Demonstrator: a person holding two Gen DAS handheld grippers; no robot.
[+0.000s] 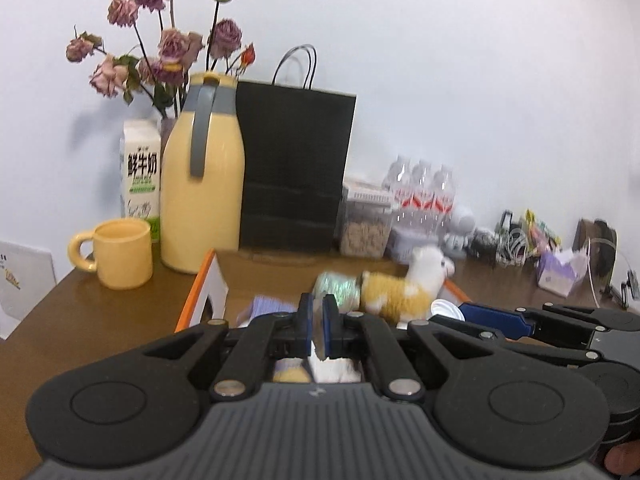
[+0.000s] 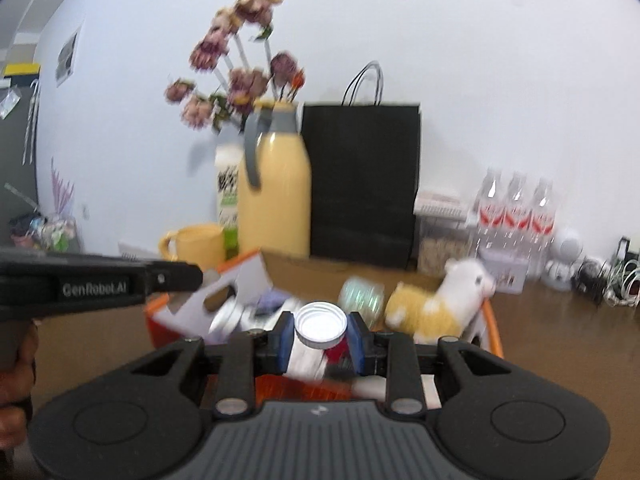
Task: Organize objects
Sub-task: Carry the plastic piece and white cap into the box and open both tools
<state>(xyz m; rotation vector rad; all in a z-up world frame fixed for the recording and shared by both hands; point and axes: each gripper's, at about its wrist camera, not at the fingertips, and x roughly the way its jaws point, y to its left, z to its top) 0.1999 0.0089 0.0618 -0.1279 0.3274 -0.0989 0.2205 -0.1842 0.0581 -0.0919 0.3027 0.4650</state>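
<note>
Left gripper (image 1: pixel 319 322): blue-padded jaws pressed nearly together on a thin white, tissue-like piece (image 1: pixel 326 354) that hangs below the pads; what it is I cannot tell.
Right gripper (image 2: pixel 321 334): jaws closed onto a small red-sided bottle with a white ribbed screw cap (image 2: pixel 320 323), the cap rising just above the pads.
Orange-rimmed white storage box (image 2: pixel 248 280): one, directly beyond and below both sets of jaws.
Box contents: one yellow-and-white plush alpaca toy (image 1: pixel 404 284) ahead and right of the left jaws; one shiny iridescent cylinder (image 1: pixel 338 286) touching the alpaca's rear; one purple item (image 1: pixel 268 304), blurred, just left of the left jaws; further pieces too blurred to name.
Pale yellow ceramic mug (image 1: pixel 120 252): one, far left of the left jaws, outside the box.
Tall yellow jug with grey handle (image 1: pixel 204 184): one, behind the mug.
White milk carton with green print (image 1: pixel 140 172): one, beside the jug.
Dried pink roses (image 1: pixel 160 44): one bunch, standing behind the carton.
Black paper bag with cord handles (image 1: pixel 296 168): one, straight beyond the left jaws.
Clear lidded canister (image 1: pixel 366 224): one, holding brownish granules.
Clear water bottles with red labels (image 2: pixel 516 212): three in a row, beyond and right of the right jaws.
Brown wooden table (image 1: pixel 100 320): carries all of this.
</note>
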